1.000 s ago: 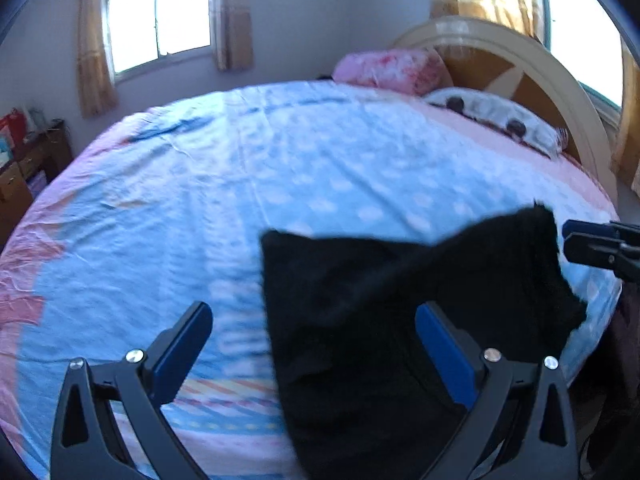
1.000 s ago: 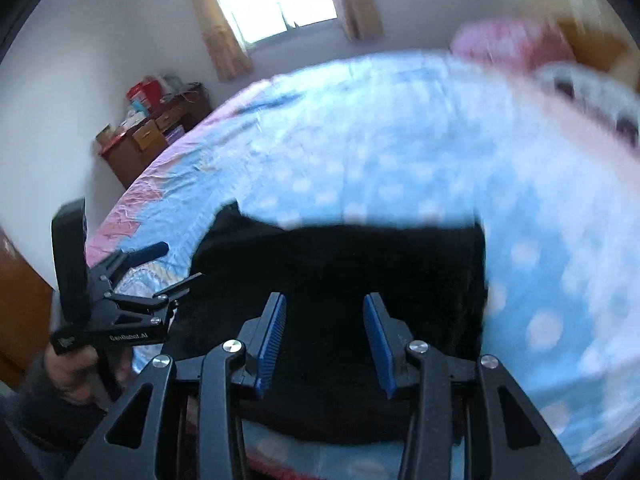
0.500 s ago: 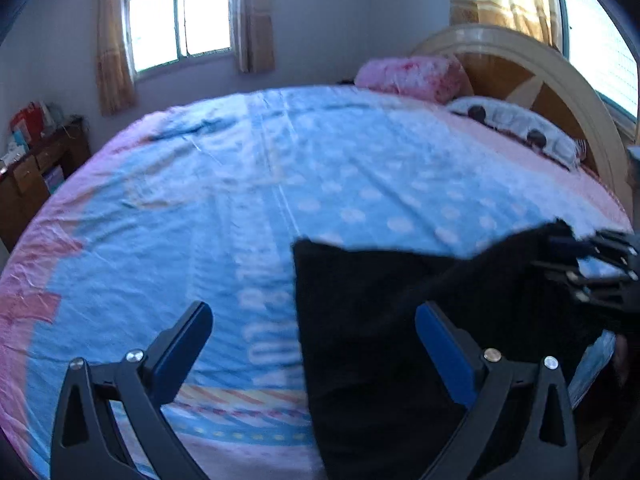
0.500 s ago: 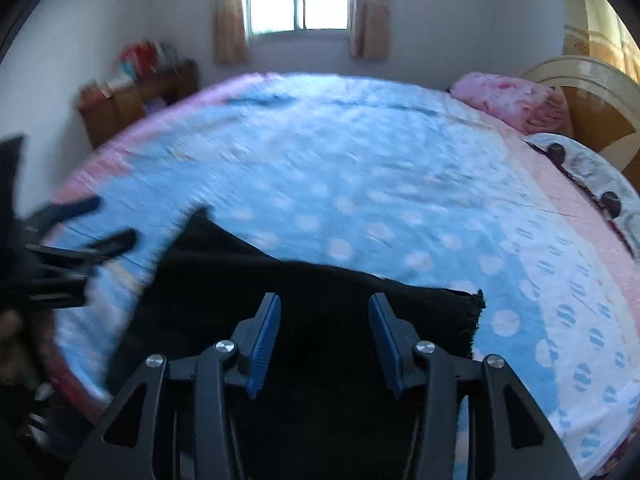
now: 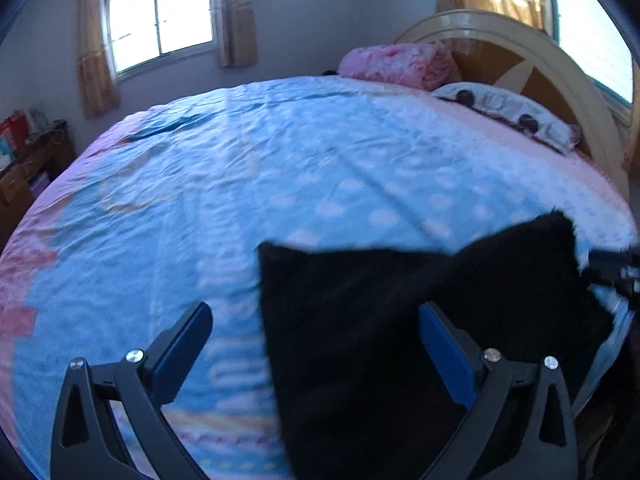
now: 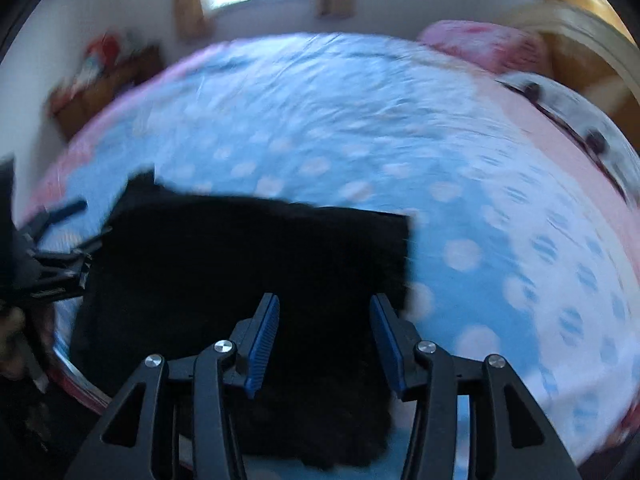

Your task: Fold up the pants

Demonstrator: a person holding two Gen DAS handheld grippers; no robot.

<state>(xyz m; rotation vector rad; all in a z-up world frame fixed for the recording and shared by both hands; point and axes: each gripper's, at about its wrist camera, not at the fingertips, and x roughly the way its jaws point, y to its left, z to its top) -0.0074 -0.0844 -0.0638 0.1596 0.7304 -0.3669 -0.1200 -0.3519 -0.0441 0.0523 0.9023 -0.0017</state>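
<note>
While the black pants point(image 5: 400, 320) lay spread flat near the foot edge of the bed point(image 5: 280, 168), dark against the blue dotted sheet, I held both of my claws low over them. They formed a broad dark slab whose long axis seemed to run across my body, from one claw toward the other, with one squared corner pointing up the bed on my left and a raised, peaked corner at the far right. My left gripper point(image 5: 316, 336) stood spread wide, one blue pad over bare sheet and the other over the cloth, pinching nothing; the pants' left edge ran between its fingers. My right gripper point(image 6: 324, 332) hung open too, though less widely, with both pads over black fabric and nothing caught between them. From the left claw's camera the right one point(image 5: 616, 272) showed only at the frame edge, just beside the peaked corner; from the right claw's camera the left one point(image 6: 52, 264) sat at the opposite end of the cloth. I judged each claw nearest its own end, so the next fold would turn on taking those two ends together. Beyond lay a pink pillow point(image 5: 400, 64), a patterned pillow point(image 5: 512, 116), the wooden headboard point(image 5: 520, 52), a window point(image 5: 160, 12) and a blurred cabinet point(image 6: 108, 80).
</note>
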